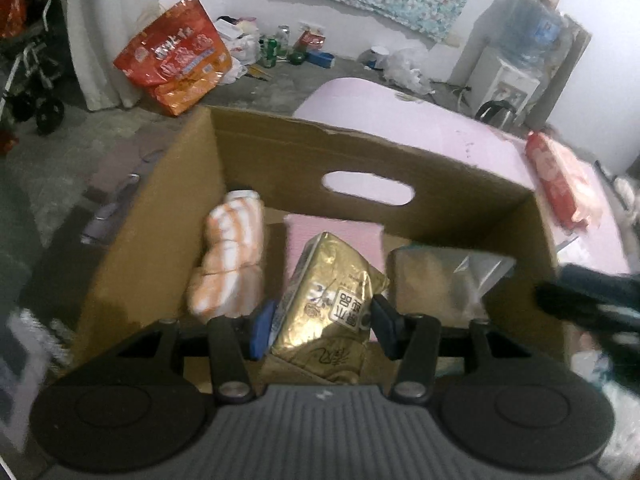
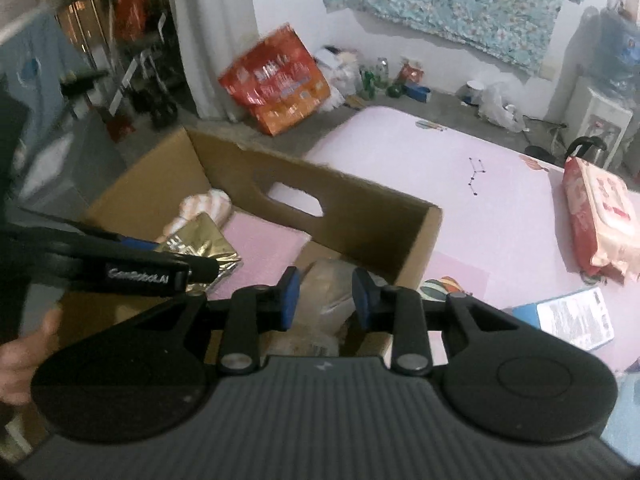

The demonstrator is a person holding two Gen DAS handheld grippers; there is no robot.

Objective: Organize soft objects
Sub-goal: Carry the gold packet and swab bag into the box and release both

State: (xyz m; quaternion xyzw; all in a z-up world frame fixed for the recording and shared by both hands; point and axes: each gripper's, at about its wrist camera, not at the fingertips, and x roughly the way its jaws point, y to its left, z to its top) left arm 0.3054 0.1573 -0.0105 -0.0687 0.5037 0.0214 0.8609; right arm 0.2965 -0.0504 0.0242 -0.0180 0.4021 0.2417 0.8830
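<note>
1. In the left wrist view, the left gripper (image 1: 320,326) pointed down into the cardboard box (image 1: 280,152). Its blue pads sat on both sides of the gold pack (image 1: 326,304) and squeezed it, so the tongs were about half open and gripping the pack. An orange and white striped soft bundle (image 1: 230,256) stood just left of the gold pack. A clear plastic bag (image 1: 444,276) lay to its right. The right gripper (image 1: 592,300) showed only as a dark blur at the right edge.

2. In the right wrist view, the right gripper (image 2: 325,300) hung over the near right part of the box (image 2: 360,200). Its jaws were only a little apart, with the clear plastic bag (image 2: 324,304) between them. I could not tell if the pads pressed it. The left gripper (image 2: 132,264) reached in from the left, on the gold pack (image 2: 200,240).

3. Only the right view showed a hand (image 2: 24,356), a red and pink soft pack (image 2: 600,216) fully on the pink table (image 2: 460,184), and a booklet (image 2: 576,316).
</note>
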